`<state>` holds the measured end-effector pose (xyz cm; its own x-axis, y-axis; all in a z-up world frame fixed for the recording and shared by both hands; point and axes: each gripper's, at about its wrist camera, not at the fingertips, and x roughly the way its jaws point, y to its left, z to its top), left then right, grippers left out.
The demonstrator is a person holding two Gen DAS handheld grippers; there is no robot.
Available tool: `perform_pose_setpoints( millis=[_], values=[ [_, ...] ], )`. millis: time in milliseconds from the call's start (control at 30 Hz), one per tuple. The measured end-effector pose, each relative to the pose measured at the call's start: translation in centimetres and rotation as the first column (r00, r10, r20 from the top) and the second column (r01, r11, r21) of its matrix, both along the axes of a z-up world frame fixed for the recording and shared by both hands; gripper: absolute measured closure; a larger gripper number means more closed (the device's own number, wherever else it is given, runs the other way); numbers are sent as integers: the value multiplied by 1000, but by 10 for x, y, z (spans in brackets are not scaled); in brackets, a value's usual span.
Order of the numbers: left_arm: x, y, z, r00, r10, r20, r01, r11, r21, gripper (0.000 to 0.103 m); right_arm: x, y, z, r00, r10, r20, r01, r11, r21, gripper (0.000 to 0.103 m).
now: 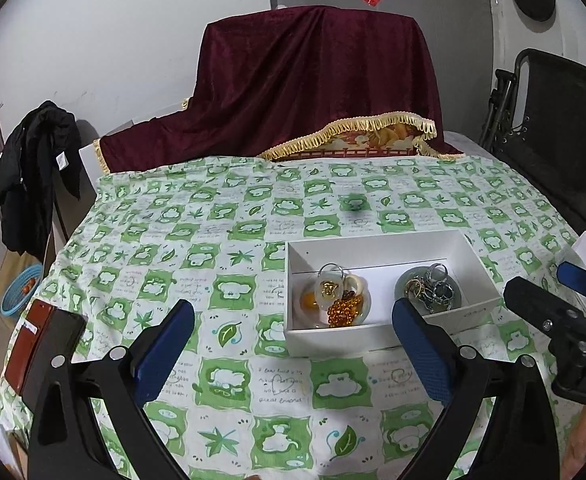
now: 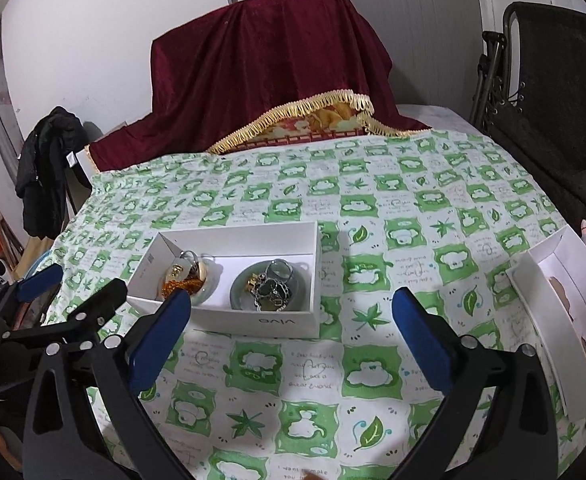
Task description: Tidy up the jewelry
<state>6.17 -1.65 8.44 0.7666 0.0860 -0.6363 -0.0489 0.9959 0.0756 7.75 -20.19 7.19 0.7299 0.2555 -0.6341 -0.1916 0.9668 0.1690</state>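
A white open box (image 1: 377, 346) (image 2: 253, 322) sits on the green patterned cloth. Inside it, a left dish (image 1: 305, 312) holds amber beads (image 1: 343, 310) and gold pieces; a greenish dish (image 2: 239, 286) on the right holds silver rings and chains (image 2: 271, 286) (image 1: 433, 286). My left gripper (image 1: 293, 320) is open, hovering in front of the box with nothing between its blue pads. Also open and empty, my right gripper (image 2: 293, 312) hangs just in front of the box's near wall. Each gripper shows at the edge of the other's view.
A white box lid (image 2: 549, 320) lies at the right table edge. A dark phone with a red case (image 1: 41, 344) lies at the left edge. A maroon fringed cloth (image 1: 313, 84) covers a bulky object at the back. A black folding chair (image 1: 553, 128) stands at the right.
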Motion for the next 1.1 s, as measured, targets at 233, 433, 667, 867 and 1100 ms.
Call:
perform_pose_setpoints(
  millis=[233,433,667,867,1100],
  values=[
    [-2,-2,2,1000,-10,-10,10,1000,-3,4,0,3,0,1000,1,0,-1,1000,-14,5],
    [-3,-1,3,1000,-2,-4,1,1000,-7,4,-2,3,1,1000,5,3,-5,1000,-5,5],
    [-4,-1,6,1000,1,2,-1,1000,-6,4,-2,3,1,1000,5,5,-5,1000,-1,5],
    [-4,-1,6,1000,5,3,-5,1000,-5,4,-3,5,0,1000,9,3,-9,1000,-6,5],
    [-5,-1,6,1000,2,4,-2,1000,0,4,-3,6,0,1000,6,6,-6,1000,-3,5]
  ],
)
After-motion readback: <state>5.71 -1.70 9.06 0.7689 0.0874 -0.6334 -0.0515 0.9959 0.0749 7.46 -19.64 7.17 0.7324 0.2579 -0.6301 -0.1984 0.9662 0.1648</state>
